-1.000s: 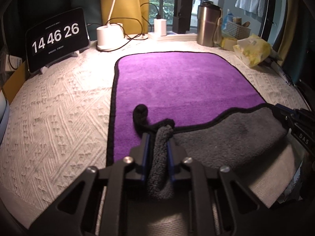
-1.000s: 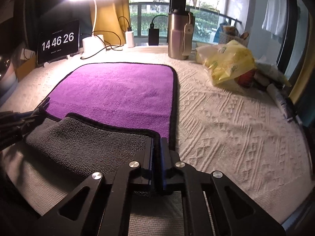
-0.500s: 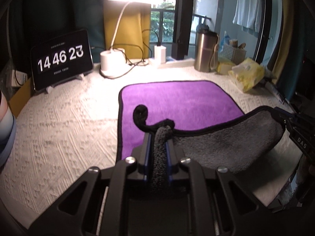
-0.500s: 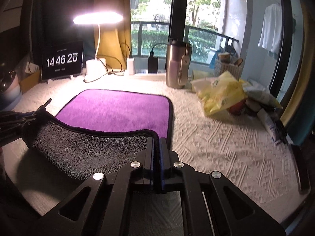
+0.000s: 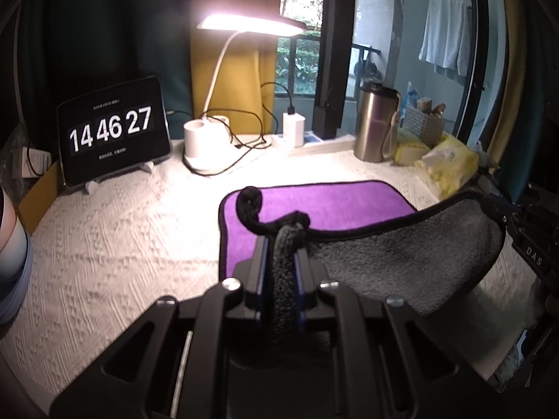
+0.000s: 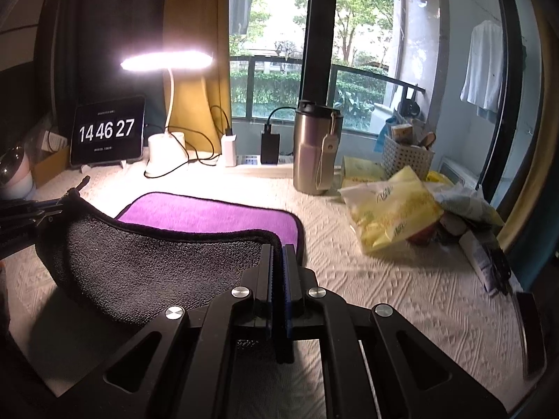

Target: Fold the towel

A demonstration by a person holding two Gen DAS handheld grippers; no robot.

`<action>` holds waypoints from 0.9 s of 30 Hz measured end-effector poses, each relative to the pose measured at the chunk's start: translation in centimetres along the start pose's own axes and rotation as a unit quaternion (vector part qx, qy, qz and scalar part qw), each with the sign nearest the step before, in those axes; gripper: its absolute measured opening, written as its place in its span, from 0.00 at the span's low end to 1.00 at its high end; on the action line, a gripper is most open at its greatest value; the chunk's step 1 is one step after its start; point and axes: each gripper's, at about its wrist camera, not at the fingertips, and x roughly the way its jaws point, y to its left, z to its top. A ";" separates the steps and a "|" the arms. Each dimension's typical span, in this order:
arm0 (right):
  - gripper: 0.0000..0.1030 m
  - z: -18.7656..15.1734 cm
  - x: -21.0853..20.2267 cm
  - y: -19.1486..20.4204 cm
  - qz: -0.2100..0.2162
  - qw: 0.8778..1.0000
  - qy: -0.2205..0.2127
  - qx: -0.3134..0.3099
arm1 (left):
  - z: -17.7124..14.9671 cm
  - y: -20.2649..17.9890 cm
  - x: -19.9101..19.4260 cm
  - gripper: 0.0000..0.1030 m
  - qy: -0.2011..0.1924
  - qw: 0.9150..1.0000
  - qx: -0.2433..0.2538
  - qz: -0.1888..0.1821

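The towel (image 5: 325, 202) is purple on top, grey underneath, with a black hem. Its far half lies flat on the white textured tablecloth (image 5: 115, 237). Its near edge is lifted, showing the grey underside (image 5: 401, 262), and sags between the two grippers. My left gripper (image 5: 283, 244) is shut on the near left corner, with bunched grey cloth between the fingers. My right gripper (image 6: 278, 255) is shut on the near right corner of the towel (image 6: 216, 214). The grey underside (image 6: 153, 269) hangs to its left. Each gripper shows at the other view's edge.
At the table's back stand a tablet clock (image 5: 111, 132), a lit desk lamp (image 5: 206, 143), a charger (image 5: 293, 129) and a steel tumbler (image 6: 316, 150). Yellow snack bags (image 6: 391, 216) and clutter lie on the right. A white basket (image 6: 405, 155) stands behind them.
Both grippers have risen with the towel's near edge. More of the grey underside hangs off the table and less purple shows flat. The clock went from 14:46:26 to 14:46:27.
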 end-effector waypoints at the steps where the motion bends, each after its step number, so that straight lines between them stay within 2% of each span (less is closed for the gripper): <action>1: 0.05 0.2 0.2 0.0 0.000 1.000 -0.002 0.000 | 0.3 0.1 0.2 0.13 -0.002 1.000 -0.001 0.002; 27: 0.05 4.8 7.9 -1.0 0.004 1.000 -0.008 -0.011 | 4.8 1.5 7.1 0.13 -0.009 1.000 -0.004 0.015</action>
